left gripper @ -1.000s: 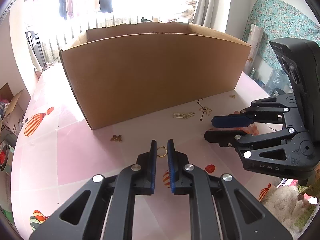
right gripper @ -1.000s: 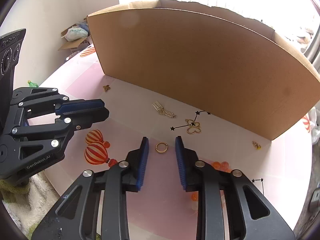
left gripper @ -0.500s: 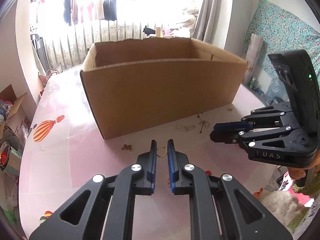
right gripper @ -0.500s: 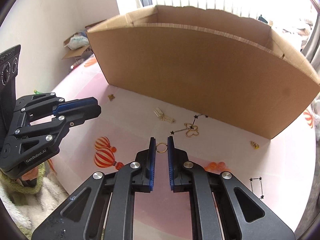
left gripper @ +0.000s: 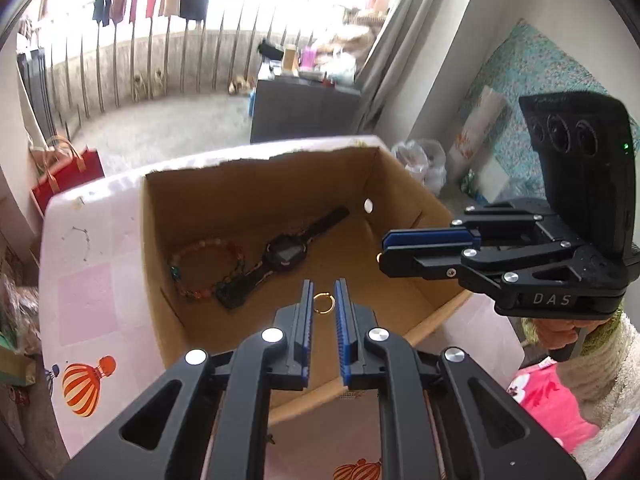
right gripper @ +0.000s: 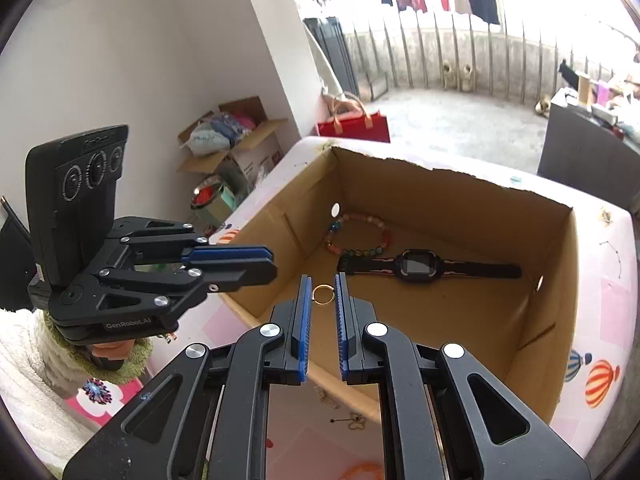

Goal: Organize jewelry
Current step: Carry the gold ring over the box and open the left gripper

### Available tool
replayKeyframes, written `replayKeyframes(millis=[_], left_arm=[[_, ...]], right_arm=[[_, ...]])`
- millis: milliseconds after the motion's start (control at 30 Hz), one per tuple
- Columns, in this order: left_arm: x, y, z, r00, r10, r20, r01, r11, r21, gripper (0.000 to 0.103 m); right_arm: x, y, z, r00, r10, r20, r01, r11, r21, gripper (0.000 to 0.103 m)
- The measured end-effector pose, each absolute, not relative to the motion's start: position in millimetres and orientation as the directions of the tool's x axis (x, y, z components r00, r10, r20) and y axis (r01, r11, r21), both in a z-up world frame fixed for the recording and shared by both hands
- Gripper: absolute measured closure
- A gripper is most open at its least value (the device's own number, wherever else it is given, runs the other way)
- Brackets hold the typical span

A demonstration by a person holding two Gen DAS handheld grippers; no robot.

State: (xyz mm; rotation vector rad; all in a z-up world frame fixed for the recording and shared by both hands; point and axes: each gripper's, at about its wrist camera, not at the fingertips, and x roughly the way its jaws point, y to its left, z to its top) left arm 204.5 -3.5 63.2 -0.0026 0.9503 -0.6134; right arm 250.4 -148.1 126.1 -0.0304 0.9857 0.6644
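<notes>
A small gold ring (left gripper: 322, 303) sits pinched between the blue pads of my left gripper (left gripper: 323, 284), which is shut on it above the open cardboard box (left gripper: 256, 196). A second gold ring (right gripper: 322, 294) is clamped in my right gripper (right gripper: 323, 278), also over the box (right gripper: 460, 196). In each wrist view the other gripper shows from the side, the right gripper (left gripper: 384, 248) and the left gripper (right gripper: 273, 263), both level with the box's near rim. On the box floor lie a black watch (left gripper: 286, 256) (right gripper: 416, 266) and a bead bracelet (left gripper: 176, 272) (right gripper: 332, 236).
The box stands on a table with a pink balloon-print cloth (left gripper: 84, 304). A butterfly pendant (right gripper: 356, 420) and other small pieces lie on the cloth in front of the box. A fluffy sleeve (right gripper: 24, 364) shows behind the left gripper. A red bag (right gripper: 354, 126) stands on the floor beyond.
The right gripper closed on its ring on the table. Both grippers then rose with their rings and moved forward until they are above the open box, whose inside now shows.
</notes>
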Motion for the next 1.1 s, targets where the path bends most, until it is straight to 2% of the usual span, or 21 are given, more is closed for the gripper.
replayKeyframes(millis=[67, 167, 300, 400, 567, 700, 967, 1100], left_arm=[[239, -9, 46, 0.327, -0.452, -0.830, 0.451, 0.847, -0.283, 0.093], [273, -13, 16, 0.180, -0.427, -0.886, 0.357, 0.868, -0.346, 0.093], [289, -28, -3, 0.107, -0.371, -0.922, 0.341, 0.885, -0.317, 0.092], [298, -36, -11, 0.059, -0.375, -0.925, 0.319, 0.885, -0.338, 0.092], [302, -41, -18, 0.039, -0.356, -0.934, 0.294, 0.897, -0.330, 0.092], [300, -43, -19, 0.042, -0.327, -0.944, 0.292, 0.908, -0.301, 0.083], [296, -42, -15, 0.075, -0.339, -0.938, 0.291, 0.907, -0.304, 0.083], [283, -37, 8, 0.152, -0.374, -0.915, 0.333, 0.891, -0.309, 0.083]], right_arm=[[284, -139, 109, 0.296, 0.449, -0.843, -0.514, 0.819, 0.256, 0.093], [307, -138, 77, 0.166, 0.383, -0.909, -0.474, 0.839, 0.267, 0.093], [326, -139, 53, 0.072, 0.329, -0.942, -0.444, 0.856, 0.265, 0.093], [333, -140, 45, 0.046, 0.297, -0.954, -0.437, 0.865, 0.248, 0.092], [334, -140, 35, 0.025, 0.282, -0.959, -0.430, 0.869, 0.244, 0.089], [336, -141, 31, 0.028, 0.286, -0.958, -0.423, 0.872, 0.248, 0.088], [327, -150, 47, 0.093, 0.296, -0.950, -0.425, 0.875, 0.231, 0.087], [313, -166, 74, 0.172, 0.327, -0.929, -0.415, 0.880, 0.233, 0.086]])
